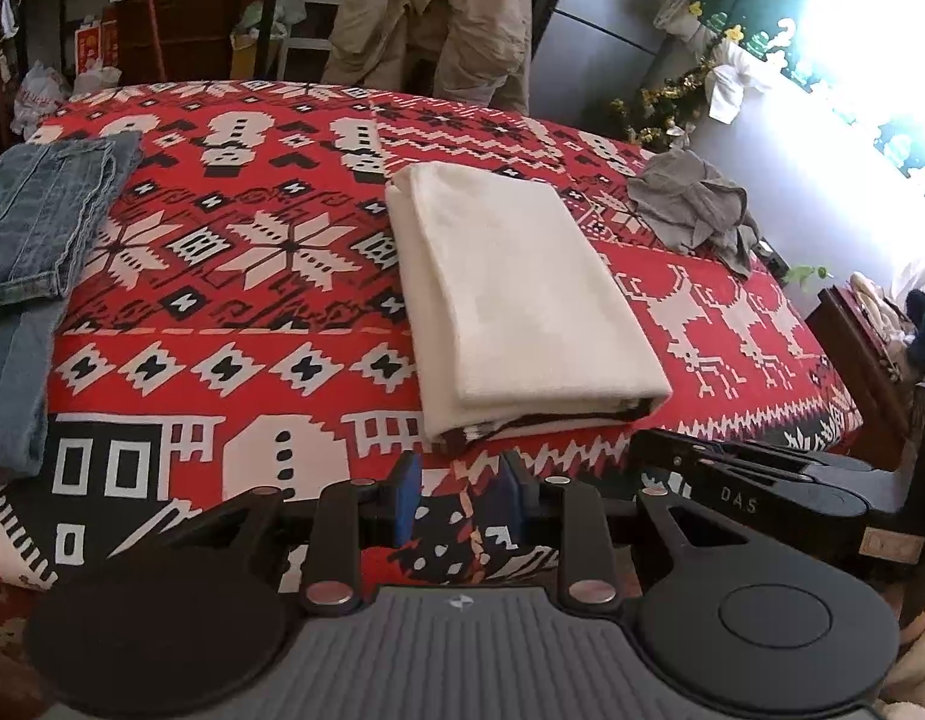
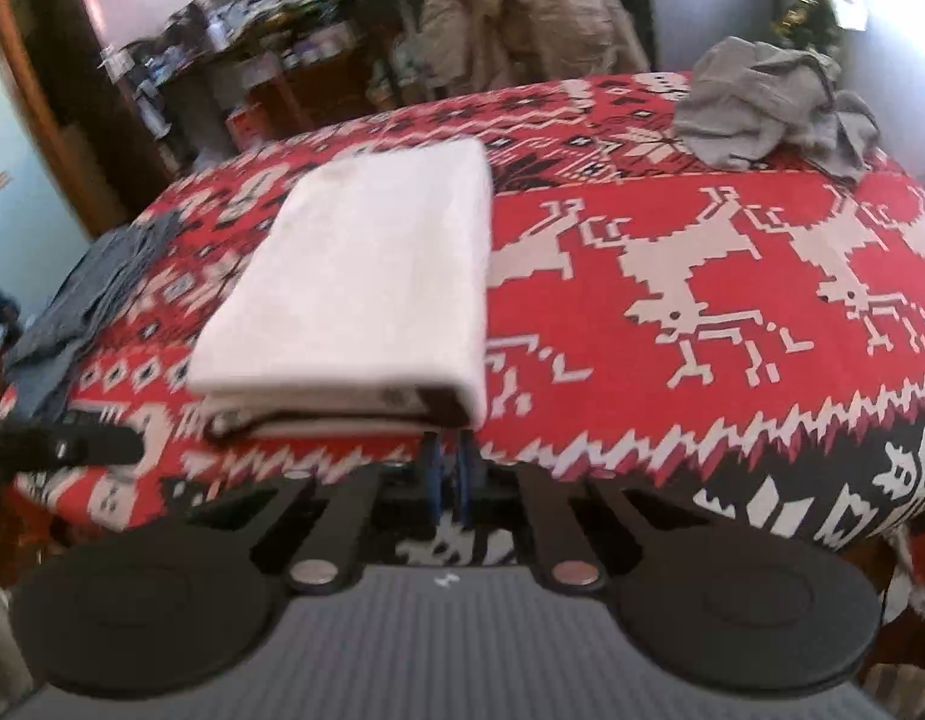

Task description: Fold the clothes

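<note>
— Red patterned cloth (image 1: 270, 360) covers the whole table, and clutter fills the shelves behind. What's lying on it?

— Three pieces of clothing, counted. One white garment (image 1: 522, 300), folded into a flat rectangle, sits in the middle of the left wrist frame. One pair of jeans (image 1: 36, 228) lies flat along the left edge. One grey garment (image 1: 696, 210) is a crumpled heap at the upper right, well apart from the other two. A tan jacket (image 1: 438, 18) hangs at the top centre, beyond the table.

— And the tongs?

— Two. The left gripper (image 1: 456, 498) has its blue pads spread, with only tablecloth showing between them. The right gripper (image 2: 450, 474) has its pads nearly pressed together, a thin slit left, pinching nothing I can see; it sits just below the near edge of the white garment (image 2: 366, 276).

— Which way does the white piece lie?

— Straight ahead of both, long axis running away from the near table edge toward the top of the frame, layered edges facing the tongs. Folded as the task wants, I'd say.

— So what does the next move turn on?

— My guess: the grey heap (image 2: 762, 102). It lies up and to the right in both views, so the right one is nearer to it.
</note>
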{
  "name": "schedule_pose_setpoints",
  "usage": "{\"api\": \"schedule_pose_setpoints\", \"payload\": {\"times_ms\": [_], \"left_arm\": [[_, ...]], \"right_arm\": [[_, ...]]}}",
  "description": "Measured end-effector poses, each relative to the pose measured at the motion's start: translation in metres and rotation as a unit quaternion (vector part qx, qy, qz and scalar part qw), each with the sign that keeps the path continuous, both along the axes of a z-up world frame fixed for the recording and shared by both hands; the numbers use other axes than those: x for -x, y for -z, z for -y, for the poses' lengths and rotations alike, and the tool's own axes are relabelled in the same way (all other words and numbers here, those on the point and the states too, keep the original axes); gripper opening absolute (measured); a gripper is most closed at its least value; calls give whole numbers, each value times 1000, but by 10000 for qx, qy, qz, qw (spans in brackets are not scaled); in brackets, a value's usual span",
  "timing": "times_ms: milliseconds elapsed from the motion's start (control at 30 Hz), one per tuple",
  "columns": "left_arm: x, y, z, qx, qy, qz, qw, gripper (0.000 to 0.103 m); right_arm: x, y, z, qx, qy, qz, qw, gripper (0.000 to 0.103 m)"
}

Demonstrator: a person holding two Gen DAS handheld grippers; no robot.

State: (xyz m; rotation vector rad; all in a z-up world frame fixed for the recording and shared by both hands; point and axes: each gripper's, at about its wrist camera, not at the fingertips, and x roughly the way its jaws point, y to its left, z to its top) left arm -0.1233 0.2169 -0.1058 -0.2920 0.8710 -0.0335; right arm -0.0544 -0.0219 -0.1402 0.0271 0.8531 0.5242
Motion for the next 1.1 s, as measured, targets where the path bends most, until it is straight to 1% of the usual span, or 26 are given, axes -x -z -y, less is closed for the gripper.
{"api": "schedule_pose_setpoints", "payload": {"times_ms": [133, 200, 267, 367, 467, 600, 700, 800, 833, 867, 900, 967, 1033, 1100], "left_arm": [[-1, 1, 2, -94, 36, -7, 9999, 27], [-1, 1, 3, -141, 54, -11, 9999, 28], [-2, 3, 4, -252, 79, -4, 9997, 32], [-4, 8, 5, -445, 126, 20, 9989, 33], [-11, 15, 7, -526, 217, 69, 9984, 33], [-25, 28, 14, -875, 276, 40, 9958, 33], [-31, 33, 17, -802, 341, 74, 9962, 32], [-33, 35, 23, -888, 390, 184, 9951, 32], [-33, 35, 24, -897, 399, 225, 9949, 29], [-34, 35, 25, -876, 424, 271, 9949, 18], [-33, 35, 27, -915, 446, 332, 9943, 15], [-27, 32, 36, -1229, 478, 513, 9899, 12], [-21, 30, 44, -1542, 509, 694, 9843, 10], [-15, 28, 52, -1819, 573, 867, 9778, 9]], "right_arm": [[5, -4, -1, 339, -27, 313, 9989, 8], [2, -5, -3, 417, -66, 442, 9981, 9], [-2, -4, -7, 493, -113, 503, 9975, 9], [-3, -2, -11, 527, -151, 498, 9973, 10], [0, -2, -10, 535, -291, 407, 9973, 10], [5, -8, -4, 543, -321, 408, 9972, 10], [6, -16, 0, 489, -295, 429, 9974, 10], [8, -22, 0, 497, -366, 478, 9969, 10], [10, -24, -1, 506, -400, 497, 9967, 11], [11, -26, -2, 514, -444, 513, 9964, 11], [12, -27, -4, 536, -482, 536, 9960, 11], [15, -27, -8, 612, -556, 591, 9948, 12], [17, -27, -11, 674, -621, 621, 9939, 14], [19, -26, -13, 711, -669, 626, 9933, 15]]}}
